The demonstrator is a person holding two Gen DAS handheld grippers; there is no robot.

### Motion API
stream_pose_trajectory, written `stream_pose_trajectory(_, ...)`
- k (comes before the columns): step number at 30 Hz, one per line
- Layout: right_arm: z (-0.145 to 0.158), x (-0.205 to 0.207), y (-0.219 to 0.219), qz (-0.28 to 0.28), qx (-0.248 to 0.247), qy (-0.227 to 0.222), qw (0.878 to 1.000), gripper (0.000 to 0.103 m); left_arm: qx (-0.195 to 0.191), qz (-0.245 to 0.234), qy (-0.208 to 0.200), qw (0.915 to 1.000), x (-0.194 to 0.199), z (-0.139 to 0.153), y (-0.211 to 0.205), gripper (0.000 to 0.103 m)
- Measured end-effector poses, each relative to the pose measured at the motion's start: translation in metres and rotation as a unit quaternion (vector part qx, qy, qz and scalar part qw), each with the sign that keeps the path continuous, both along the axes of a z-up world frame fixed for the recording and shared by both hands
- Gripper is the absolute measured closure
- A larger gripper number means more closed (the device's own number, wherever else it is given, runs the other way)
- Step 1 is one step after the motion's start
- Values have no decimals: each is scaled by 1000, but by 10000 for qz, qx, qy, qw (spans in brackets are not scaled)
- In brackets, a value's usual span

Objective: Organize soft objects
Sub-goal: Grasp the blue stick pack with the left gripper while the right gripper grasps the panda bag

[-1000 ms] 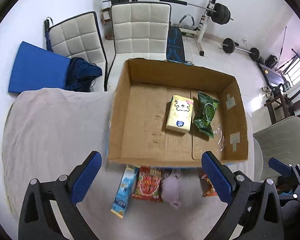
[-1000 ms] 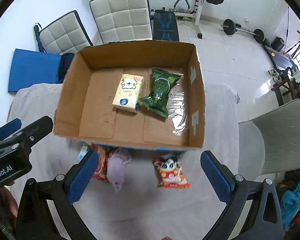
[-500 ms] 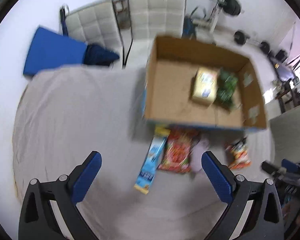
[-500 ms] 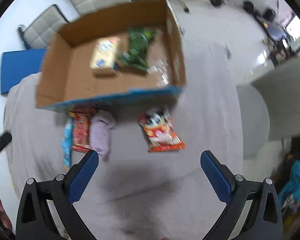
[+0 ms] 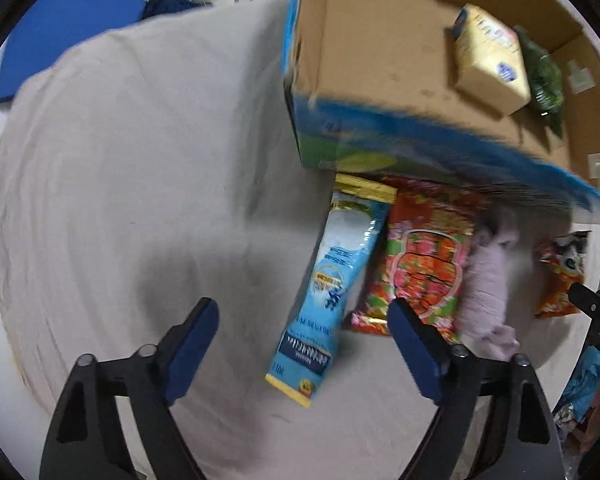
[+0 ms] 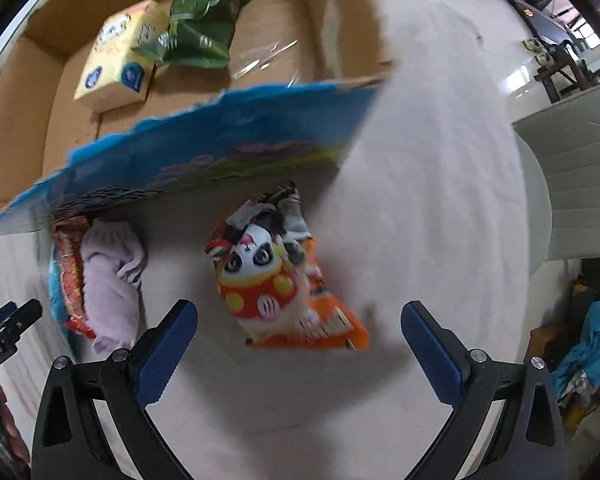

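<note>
**Two open grippers over four loose packets**

Nearest the camera, the left gripper (image 5: 302, 340) is spread wide and holds nothing; its fingers straddle the lower end of the blue packet (image 5: 332, 280). The right gripper (image 6: 298, 338) is likewise spread and empty, with the panda packet (image 6: 276, 284) lying on the cloth (image 5: 120, 200) just beyond the gap between its fingers.

Four things lie loose on the cloth, in front of the box: one blue packet, one red packet (image 5: 420, 264) touching its side, one lilac cloth bundle (image 6: 112, 276) resting against the red packet, and one panda packet set apart to the right.

All look light and yielding. The packets are glossy film, probably slippery and crushable, so a pinch across the flat middle or at a sealed end would likely hold best. The lilac bundle looks limp and should be gathered at its thick middle, since a grip on one end may let it unroll.

Farther off stands one cardboard box (image 6: 28, 128), open at the top. Two things already lie on its floor, touching: one yellow tissue pack (image 6: 116, 68) and one green packet (image 6: 204, 28).
</note>
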State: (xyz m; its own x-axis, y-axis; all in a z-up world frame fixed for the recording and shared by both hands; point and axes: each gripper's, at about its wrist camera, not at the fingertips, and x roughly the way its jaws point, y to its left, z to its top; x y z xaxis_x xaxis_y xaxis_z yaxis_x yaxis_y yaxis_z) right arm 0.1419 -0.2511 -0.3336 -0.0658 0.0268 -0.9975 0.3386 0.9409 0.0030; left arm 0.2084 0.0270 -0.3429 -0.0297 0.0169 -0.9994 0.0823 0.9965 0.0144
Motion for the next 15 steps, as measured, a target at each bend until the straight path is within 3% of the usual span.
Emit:
stream_pose_trajectory(5, -25, 5, 2, -21, 59, 266, 9996, 0, -10, 21, 378, 9993, 4, -35, 6, 42)
stream_pose_trajectory(6, -28, 5, 3, -18, 68, 298, 9995, 0, -70, 32, 403, 9992, 3, -38, 7, 42)
stream_pose_trajectory(8, -34, 7, 3, -35, 137, 336, 9993, 0, -189, 22, 418, 9989, 0, -41, 7, 53)
stream_pose_trajectory(10, -36, 6, 3, -59, 139, 342, 9993, 0, -149, -17, 393, 9991, -4, -43, 6, 74)
stream_pose_trajectory(11, -37, 7, 3, -67, 146, 340, 9993, 1, -93, -18, 376, 9992, -6, -44, 7, 77)
stream_pose_trajectory(15, -40, 7, 5, 45, 25, 447, 9990, 38, -107, 127, 380, 9991, -18, -46, 19, 82)
